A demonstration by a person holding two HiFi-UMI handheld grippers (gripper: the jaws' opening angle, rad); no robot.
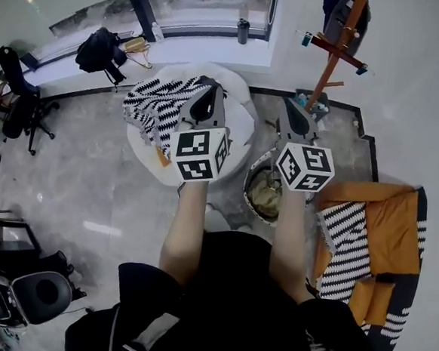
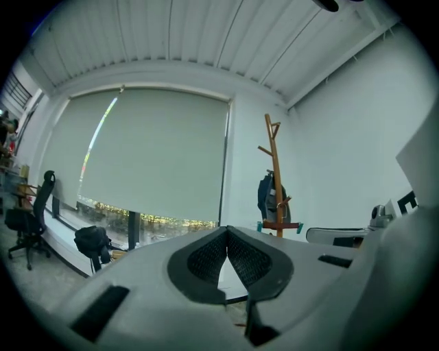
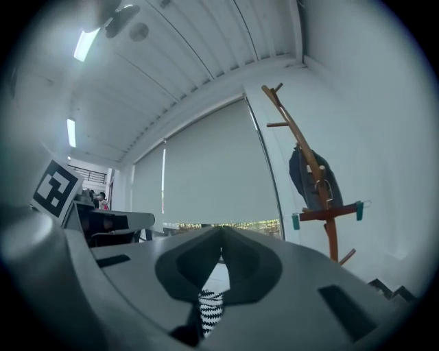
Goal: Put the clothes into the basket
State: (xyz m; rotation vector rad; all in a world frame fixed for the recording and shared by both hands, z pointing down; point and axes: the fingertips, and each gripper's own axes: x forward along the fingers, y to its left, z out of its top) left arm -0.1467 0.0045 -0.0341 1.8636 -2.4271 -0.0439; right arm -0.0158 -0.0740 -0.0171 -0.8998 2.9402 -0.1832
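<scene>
A person holds both tools level and side by side above a round white desk [image 1: 243, 112], with the left tool [image 1: 206, 87] and the right tool [image 1: 293, 107] each clenched tip to tip. The left tool's own view shows nothing between its pads. The right gripper view shows a sliver of zigzag cloth [image 3: 211, 308] in the slot under the closed tips, and it cannot be told whether that is pinched or only seen past them. The black-and-white zigzag garment [image 1: 157, 102] lies spread on the desk's left half, one corner drooping over the near edge, so it appears not yet gathered. The basket [image 1: 251, 182] stands on the floor just beside the desk, below the right tool, with something olive-brown already inside. Orange-and-striped fabrics [image 1: 382, 222] lie spread on the floor to the right. The basket sits between the two heaps, likely so either can be dropped in with a short reach. The high, closed pose reads as a pause between picks rather than a carry.
</scene>
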